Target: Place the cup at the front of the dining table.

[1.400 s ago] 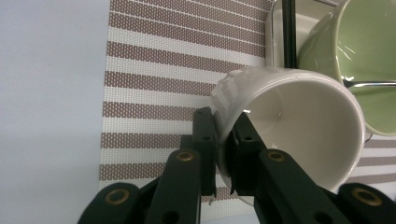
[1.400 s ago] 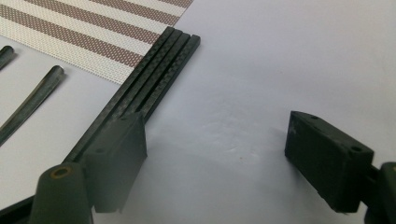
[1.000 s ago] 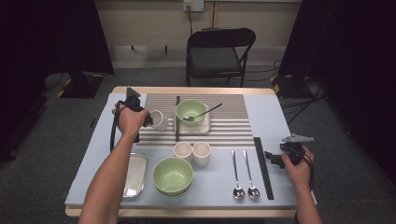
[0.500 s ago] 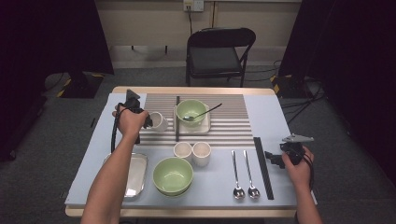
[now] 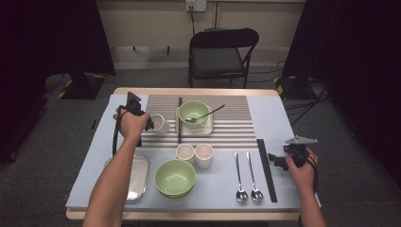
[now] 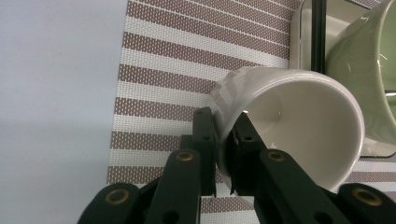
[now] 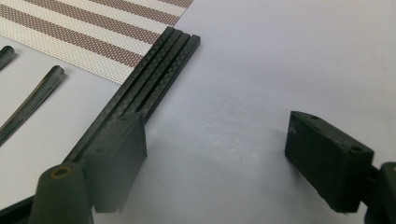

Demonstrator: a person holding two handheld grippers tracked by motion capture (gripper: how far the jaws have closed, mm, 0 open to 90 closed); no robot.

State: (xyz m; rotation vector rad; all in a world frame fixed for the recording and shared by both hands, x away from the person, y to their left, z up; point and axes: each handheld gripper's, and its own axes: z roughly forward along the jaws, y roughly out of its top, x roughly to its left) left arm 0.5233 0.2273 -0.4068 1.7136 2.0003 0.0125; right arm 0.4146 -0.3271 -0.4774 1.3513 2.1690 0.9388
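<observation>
My left gripper (image 6: 223, 154) is shut on the rim of a white cup (image 6: 299, 121), one jaw outside the wall and one inside. The cup tilts on its side over the striped placemat (image 6: 187, 60). From above, the cup (image 5: 160, 124) sits at the mat's left edge with the left gripper (image 5: 147, 124) beside it. My right gripper (image 7: 215, 149) stands open just above the bare table, nothing between its jaws. Black chopsticks (image 7: 154, 77) lie next to its left jaw. In the high view the right gripper (image 5: 280, 160) is at the table's right, beside those chopsticks (image 5: 265, 168).
A green bowl with a spoon (image 5: 194, 112) sits on a small tray, with a black chopstick (image 5: 179, 120) to its left. Two white cups (image 5: 195, 153), a second green bowl (image 5: 175, 177), a metal tray (image 5: 137, 172) and two spoons (image 5: 248, 175) lie nearer. A folding chair (image 5: 222, 52) stands behind the table.
</observation>
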